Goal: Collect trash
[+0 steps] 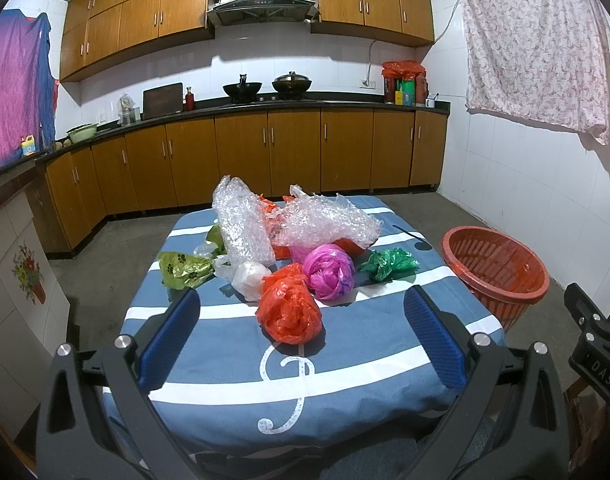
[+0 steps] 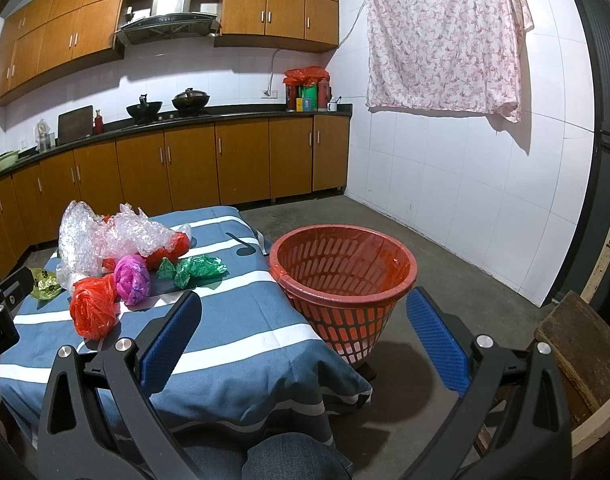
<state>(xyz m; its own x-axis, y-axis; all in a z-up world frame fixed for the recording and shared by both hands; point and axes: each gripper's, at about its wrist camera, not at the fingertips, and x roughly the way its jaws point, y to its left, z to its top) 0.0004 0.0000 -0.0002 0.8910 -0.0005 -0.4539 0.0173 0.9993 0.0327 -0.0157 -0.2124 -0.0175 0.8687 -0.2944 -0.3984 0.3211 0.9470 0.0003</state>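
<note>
A pile of trash lies on the blue striped tablecloth (image 1: 233, 364): a red bag ball (image 1: 291, 310), a pink bag ball (image 1: 329, 272), a green crumpled bag (image 1: 389, 264), an olive paw-print bag (image 1: 183, 270), a white bag (image 1: 247, 278) and bubble wrap (image 1: 325, 222). My left gripper (image 1: 301, 300) hovers open over the table's near edge, just short of the red ball. My right gripper (image 2: 303, 304) stands open in front of the red slotted basket (image 2: 345, 276), which sits beside the table's right edge. The same red ball (image 2: 93, 312) and pink ball (image 2: 133, 276) lie to its left.
Wooden kitchen cabinets (image 1: 241, 152) and a counter with woks (image 1: 243, 90) run along the back wall. A floral cloth (image 2: 445, 36) hangs on the white tiled right wall. Bare concrete floor (image 2: 445, 272) spreads beyond the basket. A wooden block (image 2: 577, 344) stands at right.
</note>
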